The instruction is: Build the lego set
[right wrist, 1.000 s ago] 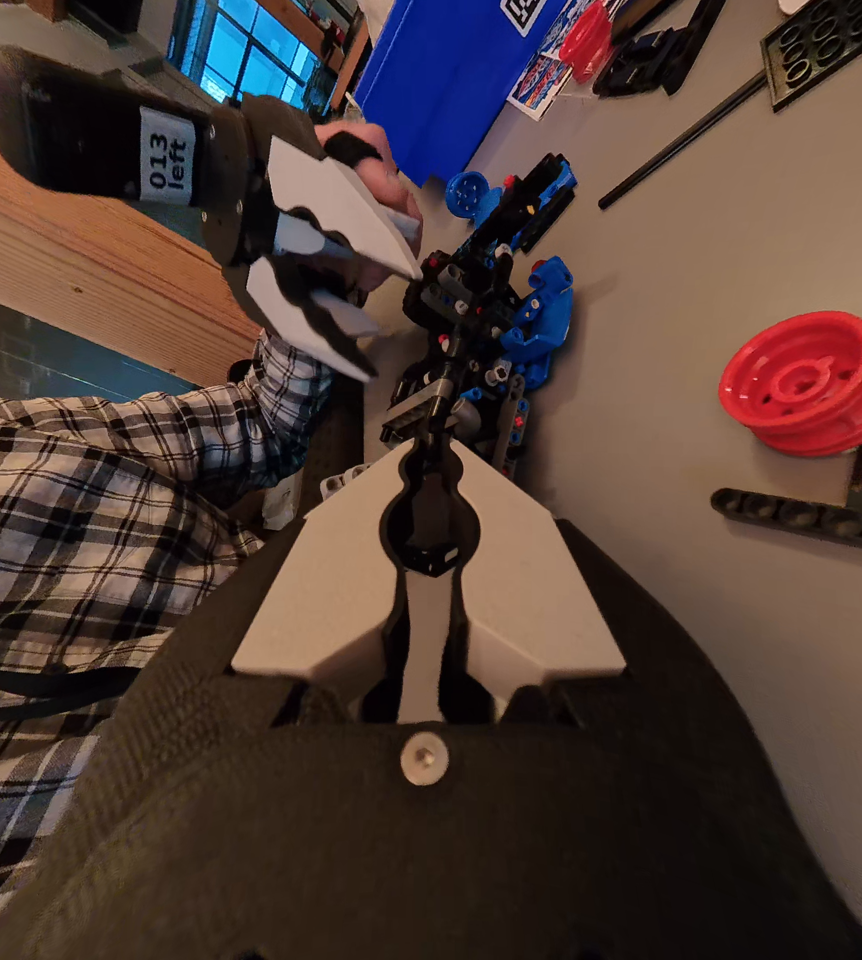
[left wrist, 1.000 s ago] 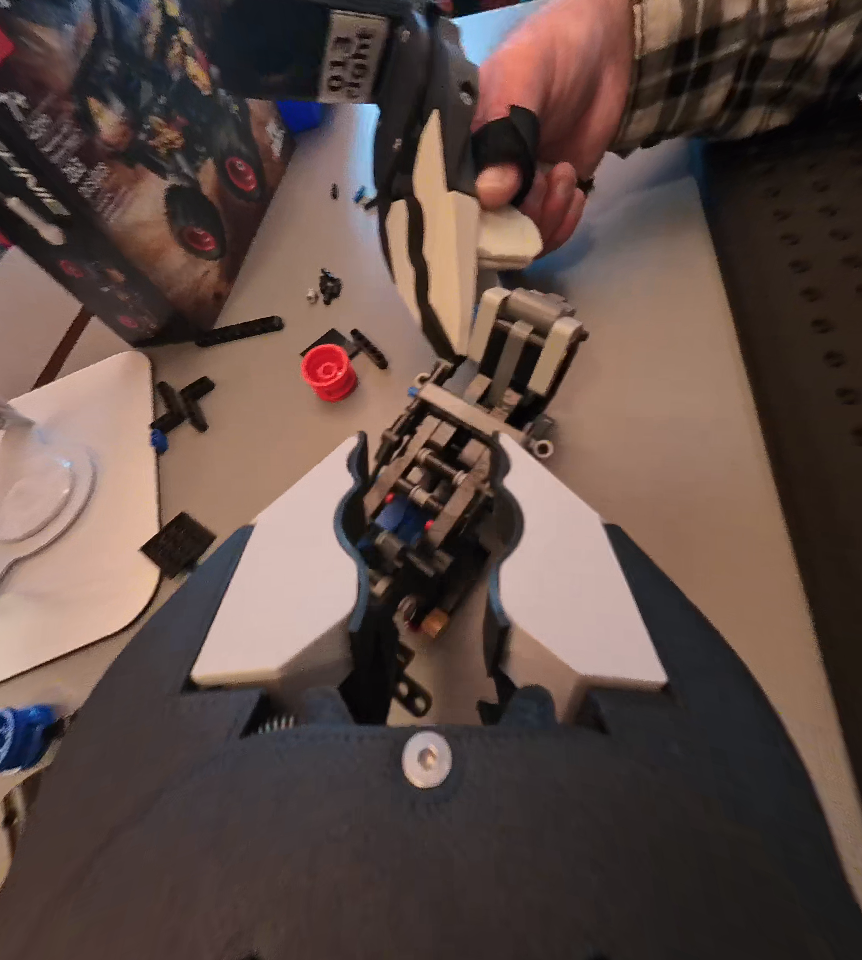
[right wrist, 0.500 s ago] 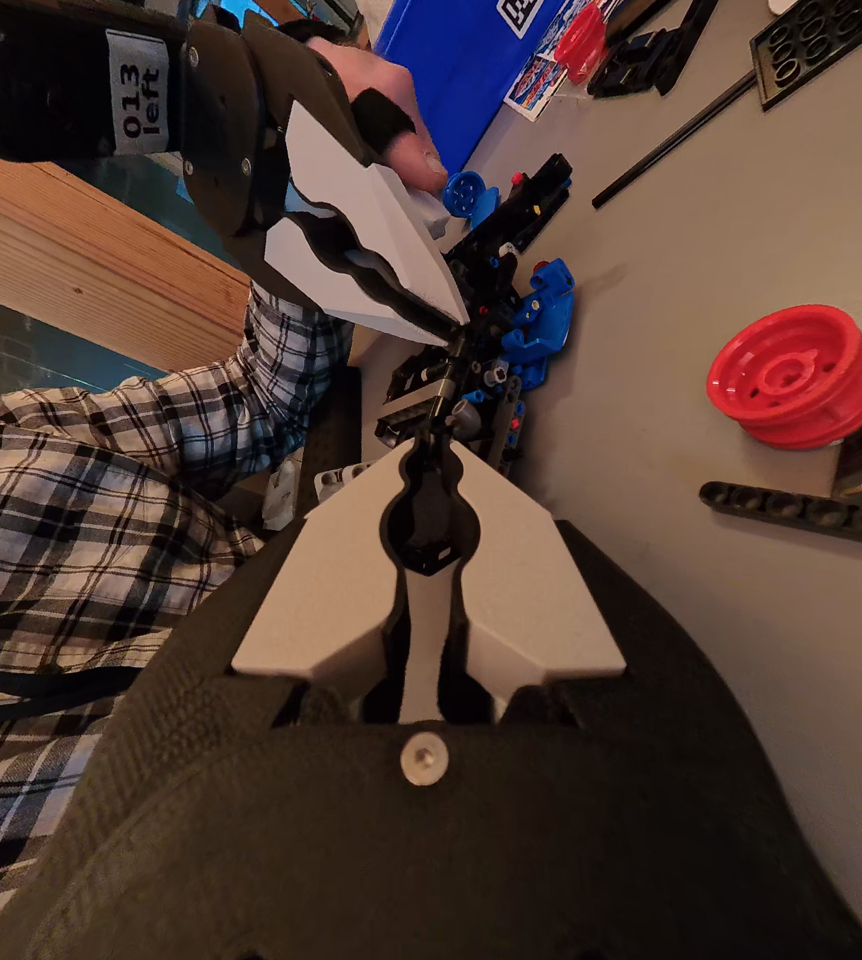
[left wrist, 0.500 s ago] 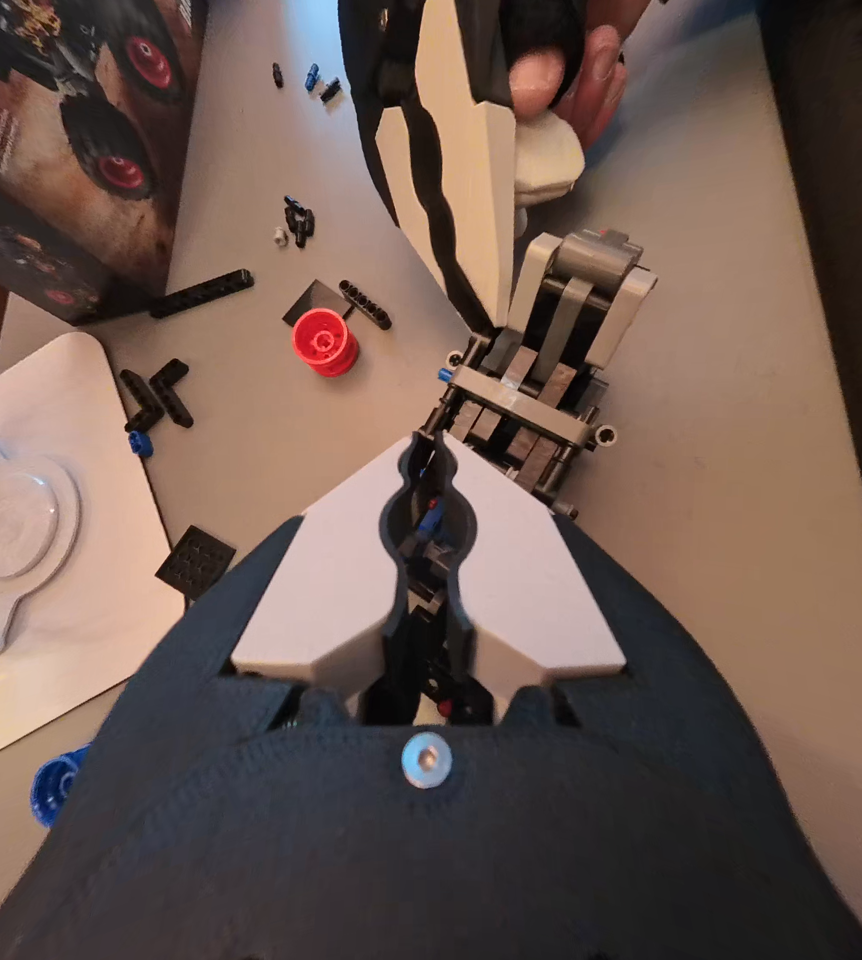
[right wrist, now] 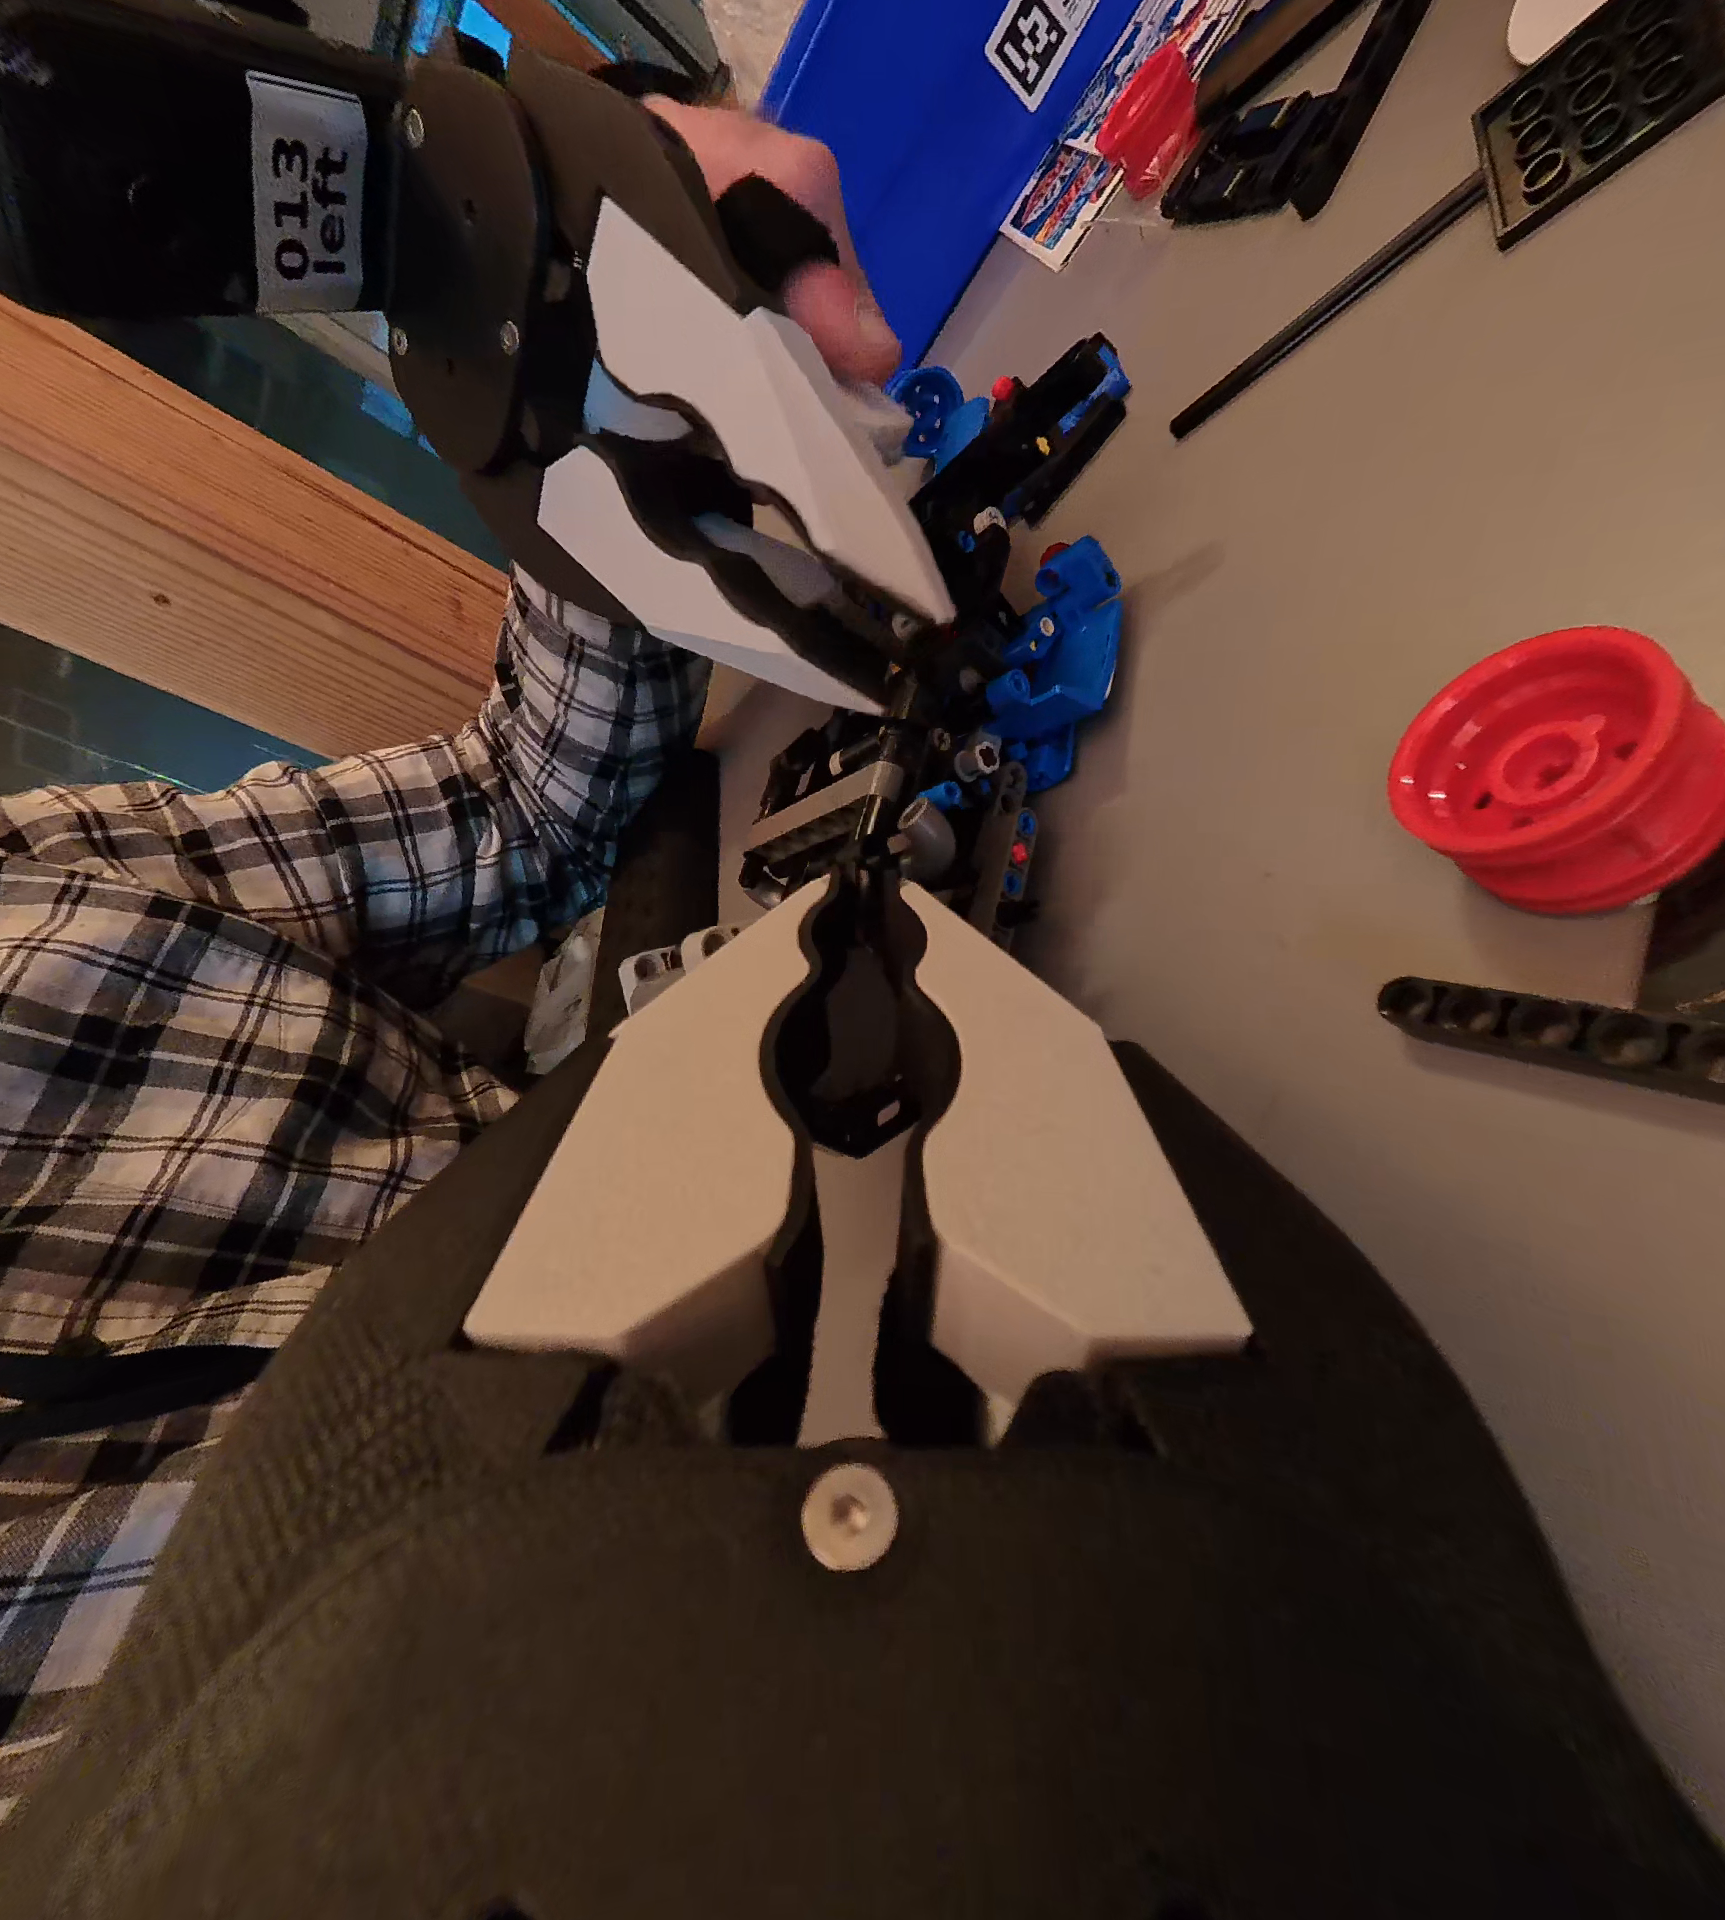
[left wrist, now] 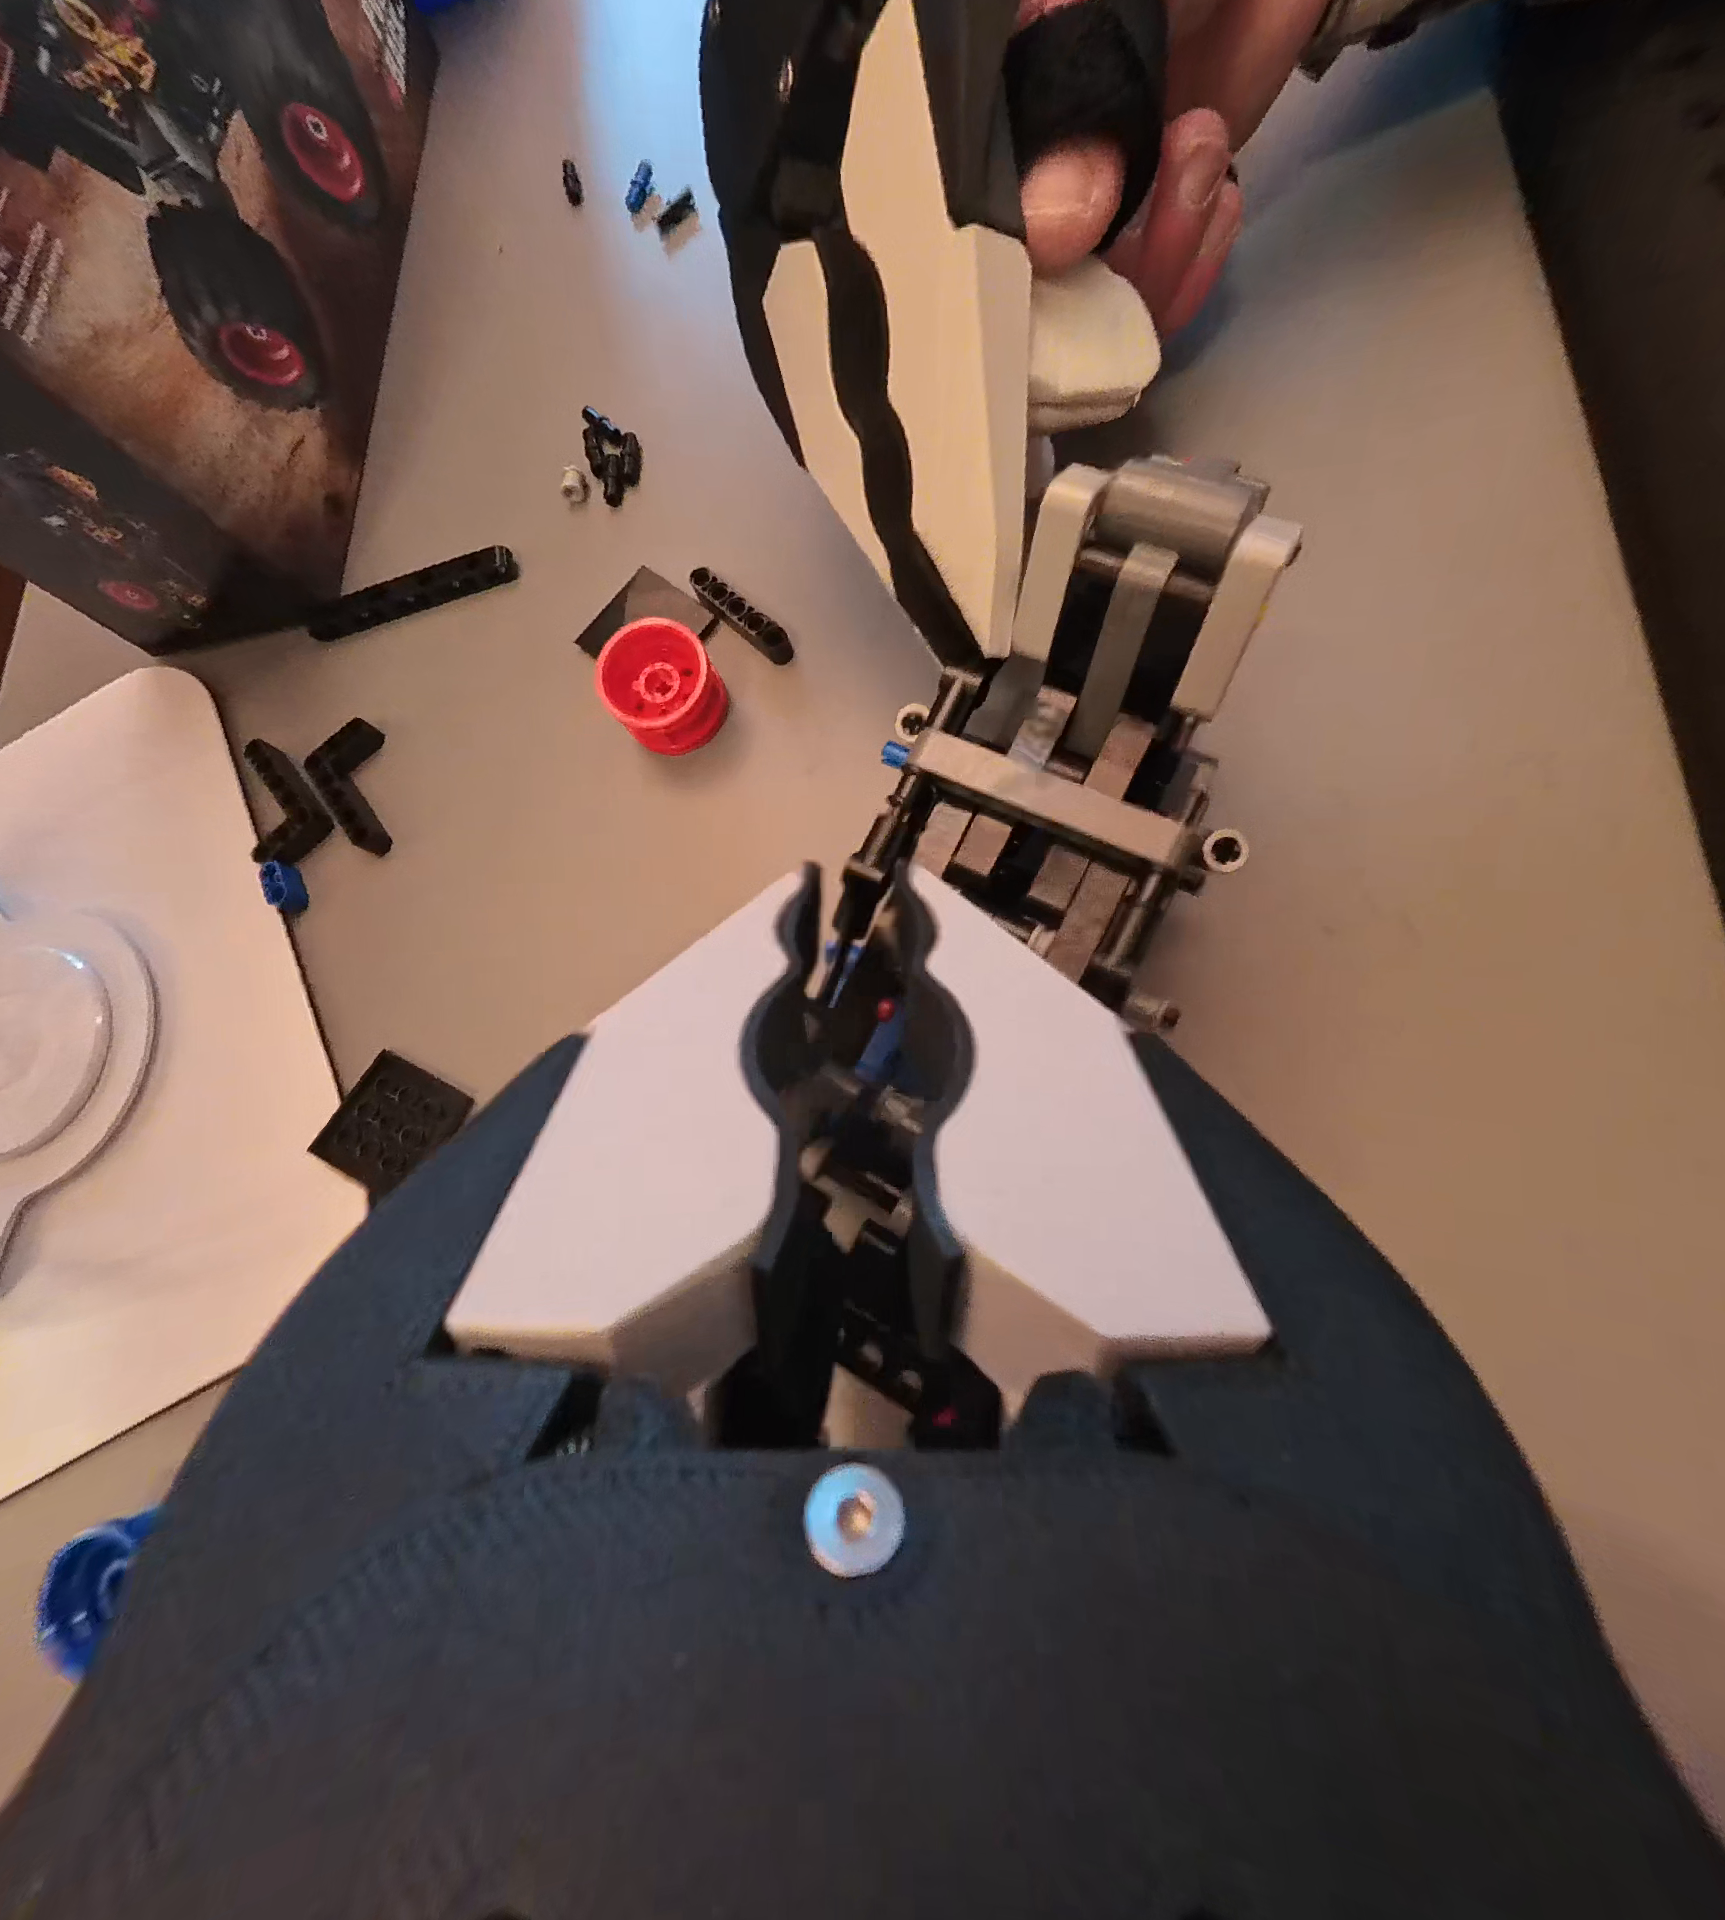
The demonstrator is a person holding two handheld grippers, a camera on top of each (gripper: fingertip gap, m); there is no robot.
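Since before, left gripper point(left wrist: 863, 914) jaws narrowed onto the lego chassis point(left wrist: 1055, 821); right gripper point(right wrist: 863, 914) jaws still pinch it

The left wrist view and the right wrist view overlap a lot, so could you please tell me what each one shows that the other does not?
Only the left wrist view shows the set box, the white mat and two crossed black beams. Only the right wrist view shows the blue box, a plaid sleeve and the wooden beam. Both show the model, gripped by both tongs, the red wheel and the grey table.
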